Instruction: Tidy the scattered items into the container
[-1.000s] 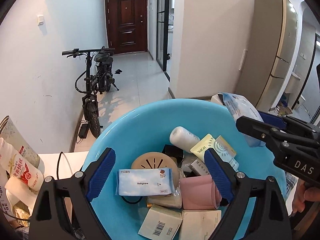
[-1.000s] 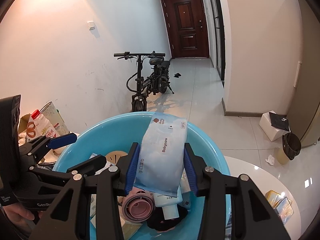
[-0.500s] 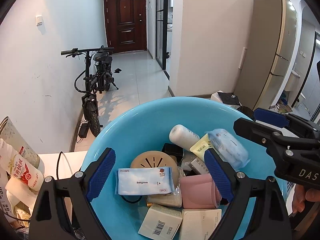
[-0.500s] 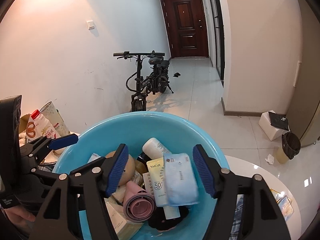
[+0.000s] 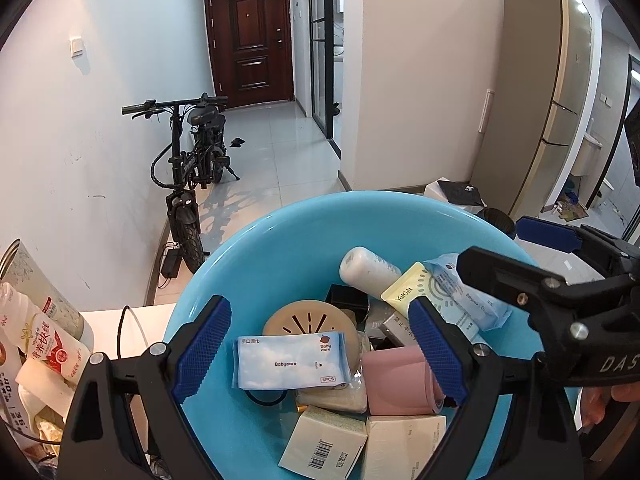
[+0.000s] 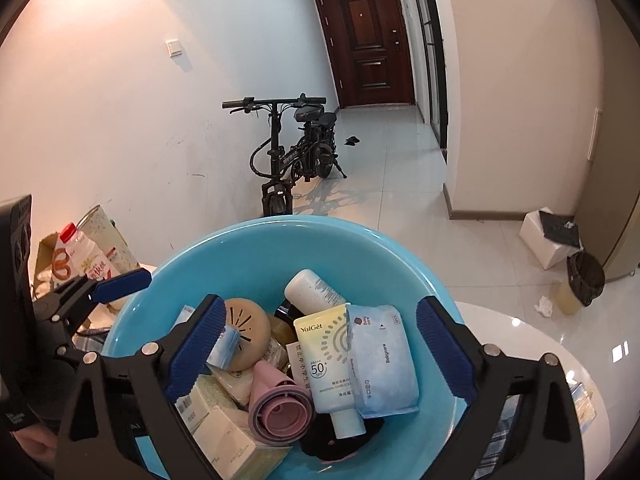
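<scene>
A light blue basin holds several toiletries. A pale blue wipes pack lies flat in it beside a yellow sunscreen tube. My right gripper hovers above them with its jaws opening wide, and nothing is pressed between the pads. My left gripper stands open over the basin's near side, above a second wipes pack and touching nothing. A white bottle, a tan round disc, a pink rolled cup and cream boxes also lie inside.
The basin sits on a white round table. A milk bottle, a paper canister and other packaging crowd the table's left side. Beyond the table, a black bicycle leans by the wall. A dark bin stands on the floor at right.
The right gripper's jaws spread apart and let go of the wipes pack. It fell flat into the basin beside the sunscreen tube. The left gripper stayed as it was.
</scene>
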`<move>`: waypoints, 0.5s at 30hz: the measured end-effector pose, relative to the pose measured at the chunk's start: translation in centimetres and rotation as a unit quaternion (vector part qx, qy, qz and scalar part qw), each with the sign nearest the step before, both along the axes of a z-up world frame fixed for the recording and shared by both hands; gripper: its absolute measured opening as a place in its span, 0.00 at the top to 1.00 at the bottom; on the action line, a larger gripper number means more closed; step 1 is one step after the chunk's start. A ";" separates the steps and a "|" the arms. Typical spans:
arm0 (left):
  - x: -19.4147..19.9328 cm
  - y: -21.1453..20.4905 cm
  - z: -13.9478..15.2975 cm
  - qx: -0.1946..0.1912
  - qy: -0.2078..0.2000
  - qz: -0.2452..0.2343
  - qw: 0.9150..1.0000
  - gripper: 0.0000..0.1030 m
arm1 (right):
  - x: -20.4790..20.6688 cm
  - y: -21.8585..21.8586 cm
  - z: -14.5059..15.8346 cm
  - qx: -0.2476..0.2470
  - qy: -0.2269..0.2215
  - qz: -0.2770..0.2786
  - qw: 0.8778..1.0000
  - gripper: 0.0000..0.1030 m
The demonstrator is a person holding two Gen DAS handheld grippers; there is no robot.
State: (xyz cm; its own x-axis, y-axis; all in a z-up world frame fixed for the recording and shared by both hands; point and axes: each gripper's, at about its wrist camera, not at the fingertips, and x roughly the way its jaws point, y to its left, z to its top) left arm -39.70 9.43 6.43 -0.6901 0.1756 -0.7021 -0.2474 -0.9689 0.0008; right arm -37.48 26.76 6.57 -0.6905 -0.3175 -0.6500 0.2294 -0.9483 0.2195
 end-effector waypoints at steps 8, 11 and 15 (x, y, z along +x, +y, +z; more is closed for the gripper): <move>0.0 0.0 -0.1 -0.003 -0.001 0.000 1.000 0.11 | -0.2 0.4 -0.2 -0.012 -0.013 -0.008 1.000 0.03; 0.0 0.0 0.0 -0.003 0.000 -0.003 1.000 0.11 | -0.1 0.3 -0.1 -0.012 -0.012 -0.004 1.000 0.03; 0.1 -0.3 -0.1 -0.006 0.003 -0.005 1.000 0.11 | 0.0 0.0 -0.1 -0.006 -0.012 0.002 1.000 0.03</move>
State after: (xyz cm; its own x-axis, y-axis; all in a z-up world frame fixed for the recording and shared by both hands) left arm -39.65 9.12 6.34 -0.6924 0.1745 -0.7001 -0.2580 -0.9660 0.0144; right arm -37.45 26.74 6.50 -0.6741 -0.3282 -0.6617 0.2275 -0.9446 0.2367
